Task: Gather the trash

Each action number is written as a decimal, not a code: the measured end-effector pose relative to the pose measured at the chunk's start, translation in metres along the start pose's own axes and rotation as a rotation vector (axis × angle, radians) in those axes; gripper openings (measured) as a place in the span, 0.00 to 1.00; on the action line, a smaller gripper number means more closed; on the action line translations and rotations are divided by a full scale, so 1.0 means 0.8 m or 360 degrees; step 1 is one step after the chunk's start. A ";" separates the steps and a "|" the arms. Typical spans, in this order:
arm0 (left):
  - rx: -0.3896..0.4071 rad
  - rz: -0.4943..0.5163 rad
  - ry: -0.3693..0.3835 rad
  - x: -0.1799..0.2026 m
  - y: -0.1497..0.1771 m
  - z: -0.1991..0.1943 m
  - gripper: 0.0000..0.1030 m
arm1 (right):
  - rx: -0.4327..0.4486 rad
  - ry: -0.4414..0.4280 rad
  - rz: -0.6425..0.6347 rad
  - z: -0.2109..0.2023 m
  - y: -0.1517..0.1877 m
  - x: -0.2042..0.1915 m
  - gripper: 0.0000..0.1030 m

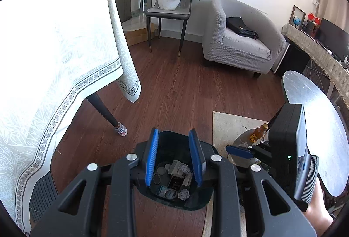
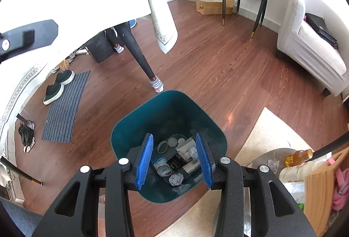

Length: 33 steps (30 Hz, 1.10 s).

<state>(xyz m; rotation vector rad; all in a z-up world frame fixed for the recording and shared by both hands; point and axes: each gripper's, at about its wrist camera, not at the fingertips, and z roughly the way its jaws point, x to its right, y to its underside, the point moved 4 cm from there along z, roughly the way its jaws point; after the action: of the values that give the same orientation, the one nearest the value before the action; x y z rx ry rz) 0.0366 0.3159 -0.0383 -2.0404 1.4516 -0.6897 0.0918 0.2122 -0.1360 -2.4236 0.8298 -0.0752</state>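
Overhead, both claws, left (image 1: 175,158) and right (image 2: 174,159), tilt down at the bin (image 2: 174,106).

Home living room: armchair (image 1: 242,41), draped dining table (image 1: 54,41).

2 handheld grippers, both tilted steeply down, nothing between their blue pads.

The left gripper (image 1: 175,156) is at its narrowest, pads apart, empty. The right gripper (image 2: 174,160) has its jaws parted wider, also empty. A bare forearm (image 1: 317,210) shows at the near right.
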 end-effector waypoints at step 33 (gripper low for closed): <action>0.0177 0.0191 0.0040 0.161 0.034 -0.030 0.90 | 0.0516 0.0500 0.0378 -0.300 0.090 0.214 0.89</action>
<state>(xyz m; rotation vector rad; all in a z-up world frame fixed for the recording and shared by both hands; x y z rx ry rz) 0.0392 0.1827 -0.0274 -1.8509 1.5016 -0.7317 0.1353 -0.0532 0.0045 -2.0220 1.1423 -0.4712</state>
